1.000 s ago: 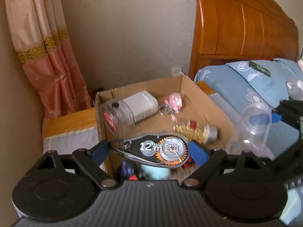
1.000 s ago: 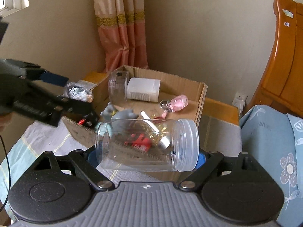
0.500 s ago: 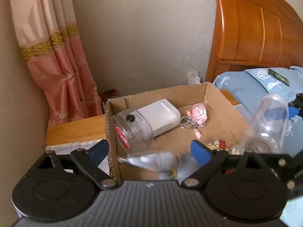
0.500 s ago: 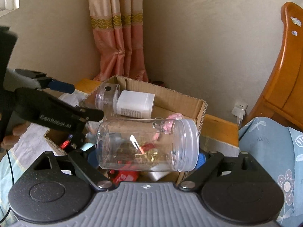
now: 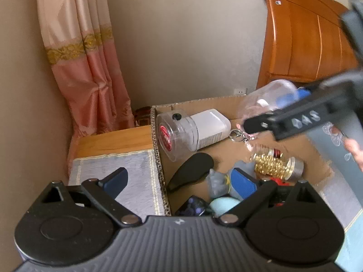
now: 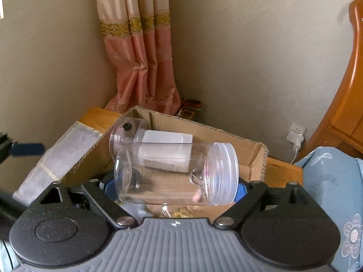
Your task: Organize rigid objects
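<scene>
My left gripper (image 5: 179,179) is opening wider with nothing held; it straddles the left wall of the cardboard box (image 5: 156,149). The black correction tape (image 5: 192,170) lies loose in the box just beyond it. My right gripper (image 6: 174,188) hangs over the box (image 6: 226,133), its jaws opening. The clear plastic jar (image 6: 177,172) lies sideways and slightly tilted between them, no longer squeezed. In the left wrist view the jar (image 5: 270,99) and right gripper (image 5: 283,106) show blurred above the box's far right.
The box holds a clear canister with a red label (image 5: 177,136), a white container (image 5: 211,127), a bottle of gold beads (image 5: 276,165), a keyring (image 5: 238,133) and small toys. A grey cloth (image 5: 127,165), pink curtain (image 5: 90,79) and wooden headboard (image 5: 301,45) surround it.
The left gripper let go of the correction tape, which dropped into the box, and its jaws spread. The right gripper carried the clear jar leftward over the box and its jaws widened.
</scene>
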Action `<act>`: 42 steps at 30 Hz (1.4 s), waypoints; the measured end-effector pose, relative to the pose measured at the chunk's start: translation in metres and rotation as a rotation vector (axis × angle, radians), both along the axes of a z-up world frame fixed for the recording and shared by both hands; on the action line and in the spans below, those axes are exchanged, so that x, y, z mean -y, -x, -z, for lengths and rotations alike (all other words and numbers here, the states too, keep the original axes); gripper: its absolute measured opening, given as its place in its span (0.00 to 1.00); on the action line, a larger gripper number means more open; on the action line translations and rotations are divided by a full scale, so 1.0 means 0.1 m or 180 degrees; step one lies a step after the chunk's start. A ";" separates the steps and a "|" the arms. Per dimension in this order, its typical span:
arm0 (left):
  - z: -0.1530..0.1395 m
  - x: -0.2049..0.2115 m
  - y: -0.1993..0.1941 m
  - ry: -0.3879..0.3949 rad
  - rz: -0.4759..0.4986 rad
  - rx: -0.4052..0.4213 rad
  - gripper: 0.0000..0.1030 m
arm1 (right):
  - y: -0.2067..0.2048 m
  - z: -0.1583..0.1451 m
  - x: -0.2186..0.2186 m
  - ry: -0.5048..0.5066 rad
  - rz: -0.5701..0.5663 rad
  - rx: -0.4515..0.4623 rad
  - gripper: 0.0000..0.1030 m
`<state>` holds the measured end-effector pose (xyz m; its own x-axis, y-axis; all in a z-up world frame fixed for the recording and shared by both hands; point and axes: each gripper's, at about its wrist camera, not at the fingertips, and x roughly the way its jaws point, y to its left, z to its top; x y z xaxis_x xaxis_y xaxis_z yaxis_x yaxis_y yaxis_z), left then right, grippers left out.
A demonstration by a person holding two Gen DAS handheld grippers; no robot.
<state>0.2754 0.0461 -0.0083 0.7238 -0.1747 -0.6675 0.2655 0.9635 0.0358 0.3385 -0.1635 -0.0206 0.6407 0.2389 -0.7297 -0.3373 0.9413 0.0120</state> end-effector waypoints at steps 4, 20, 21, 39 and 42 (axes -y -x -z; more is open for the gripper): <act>0.01 0.00 0.08 -0.0032 0.0031 0.0047 0.96 | 0.03 0.00 -0.06 0.0047 0.0000 0.0031 1.00; -0.17 0.03 0.76 0.0007 -0.0315 0.0227 0.96 | 1.10 -0.17 0.15 0.0376 0.0697 -0.0006 1.00; -0.16 0.04 0.83 -0.0013 -0.0381 0.0213 0.96 | 1.17 -0.15 0.16 0.0374 0.0745 -0.0012 1.00; -0.33 0.20 1.58 -0.0127 -0.0514 -0.0025 0.96 | 2.49 -0.11 0.11 0.0106 0.1312 0.0261 1.00; -0.40 0.21 1.61 -0.0167 -0.0548 0.0040 0.96 | 2.54 -0.17 0.11 0.0113 0.1327 0.0343 1.00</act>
<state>0.1140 0.0249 0.0314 0.7484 -0.0124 -0.6631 0.0958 0.9914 0.0895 0.0849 -0.1742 -0.0032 0.7501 -0.0807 -0.6564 0.0745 0.9965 -0.0374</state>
